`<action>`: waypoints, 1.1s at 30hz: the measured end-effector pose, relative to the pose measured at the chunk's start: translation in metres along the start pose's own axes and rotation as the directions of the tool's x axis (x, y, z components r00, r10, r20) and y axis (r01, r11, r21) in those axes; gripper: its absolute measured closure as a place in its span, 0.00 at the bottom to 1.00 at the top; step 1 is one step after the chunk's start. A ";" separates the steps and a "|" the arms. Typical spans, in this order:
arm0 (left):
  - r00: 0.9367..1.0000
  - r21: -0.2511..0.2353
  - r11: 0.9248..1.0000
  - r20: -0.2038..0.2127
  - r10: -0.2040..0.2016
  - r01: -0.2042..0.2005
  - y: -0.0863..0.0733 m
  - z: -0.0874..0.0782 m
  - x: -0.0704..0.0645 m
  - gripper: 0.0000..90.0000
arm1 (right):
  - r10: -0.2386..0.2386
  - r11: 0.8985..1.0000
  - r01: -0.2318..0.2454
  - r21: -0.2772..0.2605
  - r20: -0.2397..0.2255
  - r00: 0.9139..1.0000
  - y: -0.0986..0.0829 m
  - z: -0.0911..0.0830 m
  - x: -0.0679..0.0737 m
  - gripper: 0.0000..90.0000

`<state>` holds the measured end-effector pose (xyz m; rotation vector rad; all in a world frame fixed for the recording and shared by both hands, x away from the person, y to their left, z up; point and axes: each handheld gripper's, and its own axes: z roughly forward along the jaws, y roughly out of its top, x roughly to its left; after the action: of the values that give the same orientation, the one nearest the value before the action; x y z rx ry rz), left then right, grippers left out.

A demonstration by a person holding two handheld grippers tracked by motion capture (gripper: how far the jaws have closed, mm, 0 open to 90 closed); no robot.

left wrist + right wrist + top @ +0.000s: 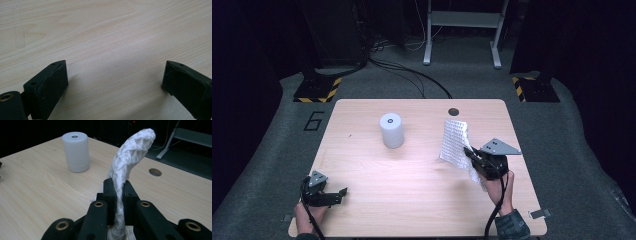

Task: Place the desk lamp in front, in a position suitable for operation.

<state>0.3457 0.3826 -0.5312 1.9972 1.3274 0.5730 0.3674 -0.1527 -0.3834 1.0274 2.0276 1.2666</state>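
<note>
White mesh cloth (455,142) was lifted off the worktop (412,190) on the right side, standing up bunched from the right tool (475,159), jaws clenched on its lower part. White cylinder (391,130) stood upright far-centre, left of the cloth, well apart. Round hole (454,111) sat near the worktop's far edge. Left tool (343,192) hovered low at the near-left corner, jaws released, gripping nothing.

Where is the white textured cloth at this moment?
The white textured cloth is clamped upright in the right gripper above the table's right side, right of the white cylinder.
</note>
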 end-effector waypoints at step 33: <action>1.000 -0.006 1.000 -0.003 -0.002 0.002 0.000 0.000 0.000 0.07 | 0.148 0.975 -0.190 0.113 0.304 0.941 -0.070 -0.012 -0.071 0.95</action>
<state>0.3457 0.3825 -0.5315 1.9910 1.3278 0.5788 0.3761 -0.2355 -0.4386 1.3945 1.8489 0.9909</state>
